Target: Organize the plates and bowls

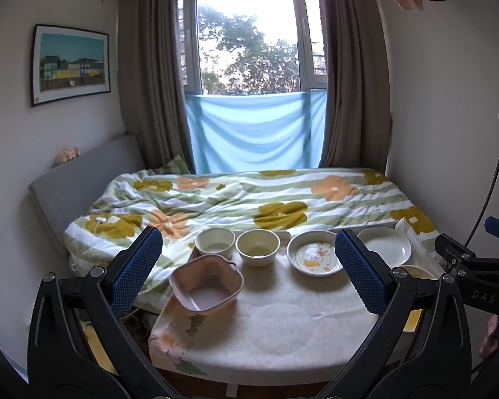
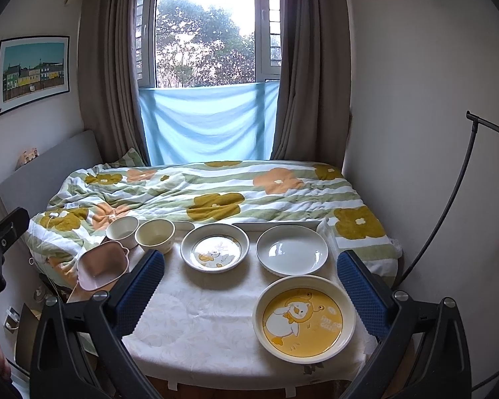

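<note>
On a small table with a white cloth stand two cream bowls, a pink square dish, a white plate with a duck drawing, a plain white plate and a yellow duck plate. The left wrist view shows the bowls, the pink dish, the duck-drawing plate and the plain plate. My left gripper is open and empty above the table's near left. My right gripper is open and empty above the near right.
A bed with a flowered quilt lies right behind the table, under a curtained window. A thin black lamp stand curves at the right wall. The table's left edge drops to floor clutter.
</note>
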A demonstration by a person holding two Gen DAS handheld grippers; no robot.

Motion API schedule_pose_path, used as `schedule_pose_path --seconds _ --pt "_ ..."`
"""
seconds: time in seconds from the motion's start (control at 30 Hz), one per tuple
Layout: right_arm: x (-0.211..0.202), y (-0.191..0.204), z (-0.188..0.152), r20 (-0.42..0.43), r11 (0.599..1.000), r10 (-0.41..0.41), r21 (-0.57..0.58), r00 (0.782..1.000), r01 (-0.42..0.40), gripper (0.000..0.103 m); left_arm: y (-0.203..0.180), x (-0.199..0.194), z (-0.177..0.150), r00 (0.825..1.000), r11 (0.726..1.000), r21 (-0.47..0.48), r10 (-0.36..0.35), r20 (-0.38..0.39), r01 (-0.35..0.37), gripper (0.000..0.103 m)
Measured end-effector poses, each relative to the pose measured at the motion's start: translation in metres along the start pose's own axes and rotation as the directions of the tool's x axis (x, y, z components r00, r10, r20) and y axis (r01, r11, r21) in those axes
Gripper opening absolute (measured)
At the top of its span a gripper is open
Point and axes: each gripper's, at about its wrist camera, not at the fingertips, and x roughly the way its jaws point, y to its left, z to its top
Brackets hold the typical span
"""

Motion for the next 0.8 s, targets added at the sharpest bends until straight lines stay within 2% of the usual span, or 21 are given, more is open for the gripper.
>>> schedule_pose_path --seconds 0.1,0.2,0.3,0.43,0.5,0.57,0.63,0.7,0.73,0.8 --pt "0.0 0.0 0.001 -0.012 1.0 -0.005 0.0 1.0 0.005 0.103 -0.001 0.007 0.003 1.0 1.0 0.008 -0.007 -0.03 0.007 0.103" --pt "0.001 -0.001 0.004 -0.046 1.0 -0.021 0.007 0.999 0.021 0.103 -0.003 0.02 0.006 0.995 0.998 0.011 -0.057 -0.082 0.058 0.103" --pt "0.008 -0.008 0.0 -0.093 0.999 -0.031 0.026 0.995 0.034 0.103 -0.01 0.038 0.003 0.98 0.989 0.008 -0.145 -0.14 0.147 0.103" --pt "0.022 -0.033 -0.021 -0.156 0.996 -0.027 0.08 0.987 0.039 0.103 -0.032 0.062 -0.011 0.967 0.984 0.03 -0.169 -0.189 0.178 0.103" --pt "0.029 -0.048 -0.031 -0.183 0.995 -0.031 0.09 0.983 0.048 0.103 -0.054 0.077 -0.024 0.95 0.973 0.045 -0.209 -0.232 0.225 0.103" --pt "0.042 -0.071 -0.045 -0.223 0.994 -0.025 0.1 0.975 0.048 0.103 -0.074 0.088 -0.034 0.926 0.956 0.049 -0.266 -0.268 0.289 0.103" --pt "0.059 -0.097 -0.059 -0.26 0.992 0.016 0.126 0.965 0.018 0.103 -0.094 0.099 -0.045 0.9 0.941 0.041 -0.309 -0.307 0.336 0.103" --pt "0.077 -0.122 -0.072 -0.296 0.989 0.062 0.149 0.953 -0.018 0.103 -0.12 0.116 -0.06 0.866 0.927 0.016 -0.344 -0.363 0.375 0.103" --pt "0.084 -0.133 -0.079 -0.306 0.987 0.079 0.155 0.949 -0.032 0.103 -0.134 0.127 -0.07 0.842 0.917 -0.005 -0.368 -0.394 0.399 0.103" --pt "0.101 -0.154 -0.092 -0.329 0.983 0.126 0.165 0.936 -0.074 0.103 -0.158 0.148 -0.088 0.805 0.905 -0.035 -0.394 -0.443 0.424 0.103"
